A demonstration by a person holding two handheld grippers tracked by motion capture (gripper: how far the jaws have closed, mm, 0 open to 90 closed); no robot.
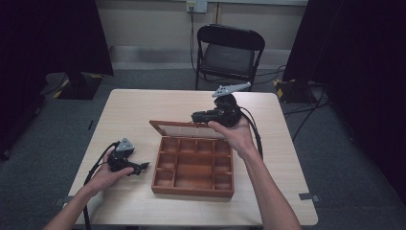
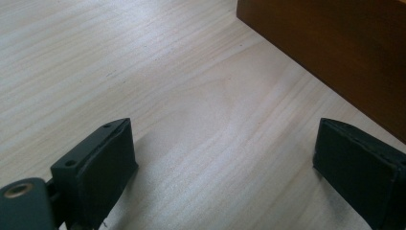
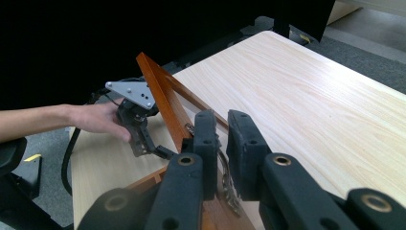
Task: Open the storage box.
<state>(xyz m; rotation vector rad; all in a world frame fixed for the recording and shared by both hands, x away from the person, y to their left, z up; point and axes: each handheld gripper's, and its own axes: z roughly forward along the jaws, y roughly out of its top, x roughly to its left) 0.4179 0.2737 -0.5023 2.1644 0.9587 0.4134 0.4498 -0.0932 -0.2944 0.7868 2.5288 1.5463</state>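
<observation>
A brown wooden box (image 1: 191,189) with several bare compartments lies in the middle of the table. Its glass-paned lid (image 1: 172,128) stands raised at the back. My right gripper (image 1: 195,116) reaches the lid's upper edge from the right. In the right gripper view my right gripper (image 3: 221,120) has its jaws almost together on the lid's metal clasp (image 3: 225,184), beside the lid's frame (image 3: 160,91). My left gripper (image 1: 142,166) rests on the table left of the box. In the left gripper view it (image 2: 222,158) stands open over bare wood, near the box wall (image 2: 335,48).
The light wooden table (image 1: 143,105) has free room to the left and behind the box. A black folding chair (image 1: 229,52) stands beyond the far edge. Dark curtains hang at both sides, and cables run over the floor at the right.
</observation>
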